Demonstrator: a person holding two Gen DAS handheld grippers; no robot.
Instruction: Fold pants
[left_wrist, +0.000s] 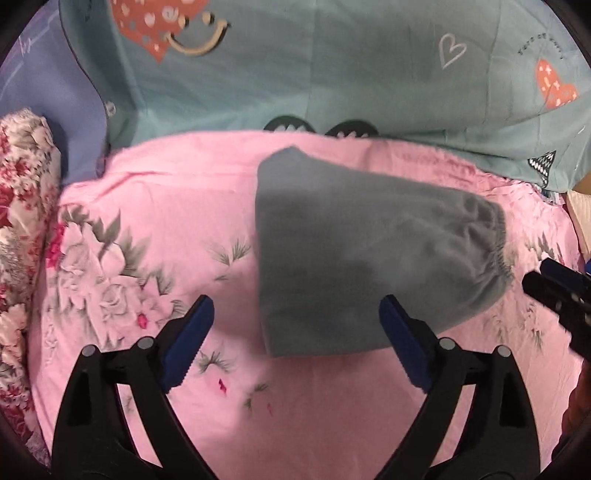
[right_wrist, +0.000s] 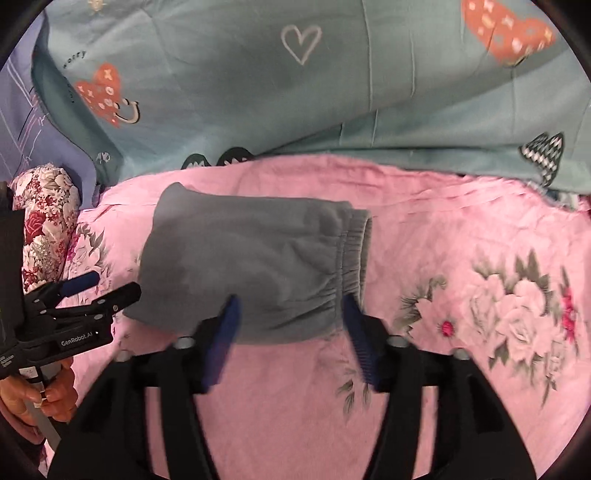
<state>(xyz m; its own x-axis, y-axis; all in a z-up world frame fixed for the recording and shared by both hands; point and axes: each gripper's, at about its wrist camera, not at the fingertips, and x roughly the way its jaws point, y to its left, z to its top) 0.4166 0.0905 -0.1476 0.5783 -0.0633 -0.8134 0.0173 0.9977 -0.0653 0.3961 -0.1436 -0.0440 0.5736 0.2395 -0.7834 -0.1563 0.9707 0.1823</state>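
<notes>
The grey pants (left_wrist: 362, 258) lie folded into a compact bundle on the pink floral sheet (left_wrist: 155, 206), elastic waistband at the right end. They also show in the right wrist view (right_wrist: 258, 266). My left gripper (left_wrist: 295, 314) is open and empty, hovering over the bundle's near left edge. It shows at the left of the right wrist view (right_wrist: 107, 288). My right gripper (right_wrist: 291, 310) is open and empty, its fingers straddling the bundle's near edge by the waistband. Its tip shows at the right edge of the left wrist view (left_wrist: 554, 291).
A teal quilt (left_wrist: 332, 74) with heart prints lies bunched along the far side of the sheet. A red and white floral pillow (left_wrist: 22, 206) sits at the left. A blue sheet (left_wrist: 37, 96) lies behind the pillow.
</notes>
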